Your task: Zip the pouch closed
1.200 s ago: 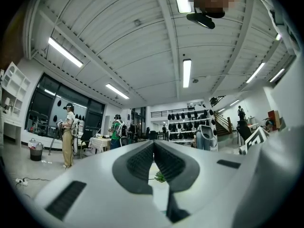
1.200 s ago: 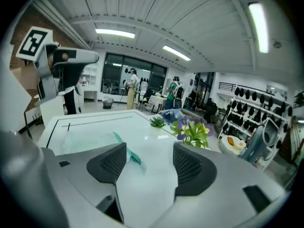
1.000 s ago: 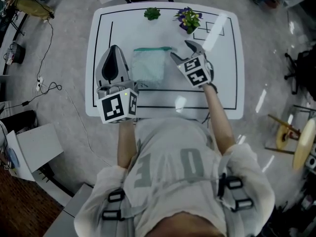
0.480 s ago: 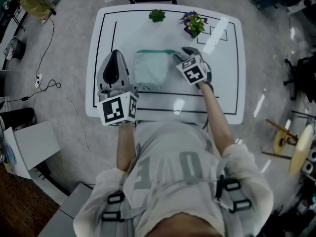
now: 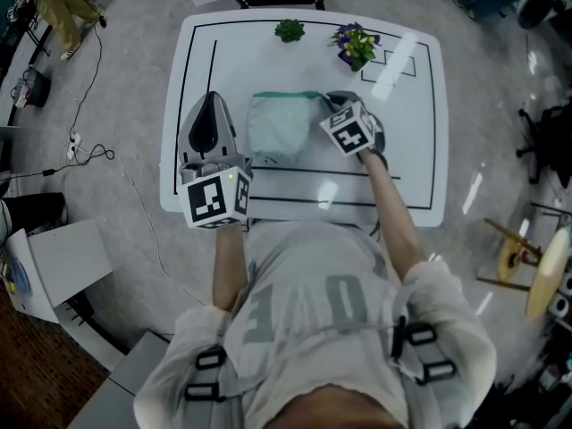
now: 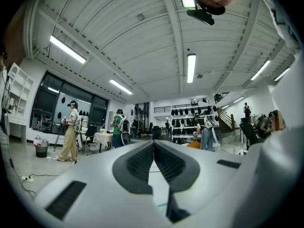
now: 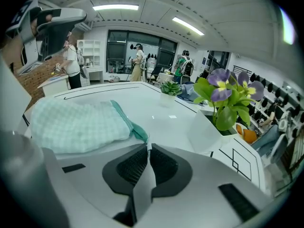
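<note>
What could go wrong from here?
1. The right tool has just been closing on a thin white strip at the pouch corner; such a narrow hold may slip.
2. The left tool is shut, empty and off the pouch, so pulling could drag the whole pouch.
3. The potted flowers stand close by; a sweep might topple them.

Right tongs (image 7: 148,147) — just closed on pouch (image 7: 76,125)
</note>
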A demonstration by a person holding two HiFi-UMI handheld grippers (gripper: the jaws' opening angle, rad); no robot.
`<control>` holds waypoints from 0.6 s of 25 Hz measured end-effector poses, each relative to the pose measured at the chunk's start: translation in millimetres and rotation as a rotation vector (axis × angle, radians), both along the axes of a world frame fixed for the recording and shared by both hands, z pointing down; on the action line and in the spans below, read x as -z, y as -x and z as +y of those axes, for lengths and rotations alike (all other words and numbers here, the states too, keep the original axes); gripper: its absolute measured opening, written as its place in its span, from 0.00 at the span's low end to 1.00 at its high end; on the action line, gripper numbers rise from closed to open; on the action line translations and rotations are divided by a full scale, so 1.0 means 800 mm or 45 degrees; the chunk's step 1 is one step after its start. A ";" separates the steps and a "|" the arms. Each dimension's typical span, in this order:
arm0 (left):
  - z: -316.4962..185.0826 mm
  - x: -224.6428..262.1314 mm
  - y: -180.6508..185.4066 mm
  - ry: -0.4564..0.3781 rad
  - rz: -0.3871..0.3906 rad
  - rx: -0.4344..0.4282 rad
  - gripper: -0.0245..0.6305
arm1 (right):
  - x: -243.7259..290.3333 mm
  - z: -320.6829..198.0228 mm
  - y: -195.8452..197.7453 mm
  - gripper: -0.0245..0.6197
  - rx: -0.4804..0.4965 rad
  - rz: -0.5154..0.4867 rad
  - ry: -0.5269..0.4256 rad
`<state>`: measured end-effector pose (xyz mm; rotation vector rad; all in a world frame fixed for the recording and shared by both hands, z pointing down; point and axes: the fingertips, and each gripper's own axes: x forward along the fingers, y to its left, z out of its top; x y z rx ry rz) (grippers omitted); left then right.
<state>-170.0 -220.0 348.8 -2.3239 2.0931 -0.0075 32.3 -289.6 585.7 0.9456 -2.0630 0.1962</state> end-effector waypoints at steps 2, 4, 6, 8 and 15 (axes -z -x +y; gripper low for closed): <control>0.000 0.000 0.001 0.002 -0.002 -0.001 0.05 | 0.004 -0.001 0.000 0.08 -0.011 -0.011 -0.004; -0.001 0.001 0.001 0.003 -0.003 -0.002 0.05 | 0.009 -0.003 0.000 0.07 -0.026 -0.024 -0.010; -0.002 0.002 0.001 0.003 -0.003 -0.003 0.05 | 0.017 -0.005 0.000 0.07 -0.034 -0.033 -0.032; -0.003 0.003 0.000 0.008 -0.010 0.000 0.05 | 0.031 -0.008 0.002 0.07 -0.034 -0.048 -0.076; -0.002 0.009 -0.003 0.007 -0.012 0.007 0.05 | 0.113 -0.011 0.014 0.07 0.022 -0.101 -0.352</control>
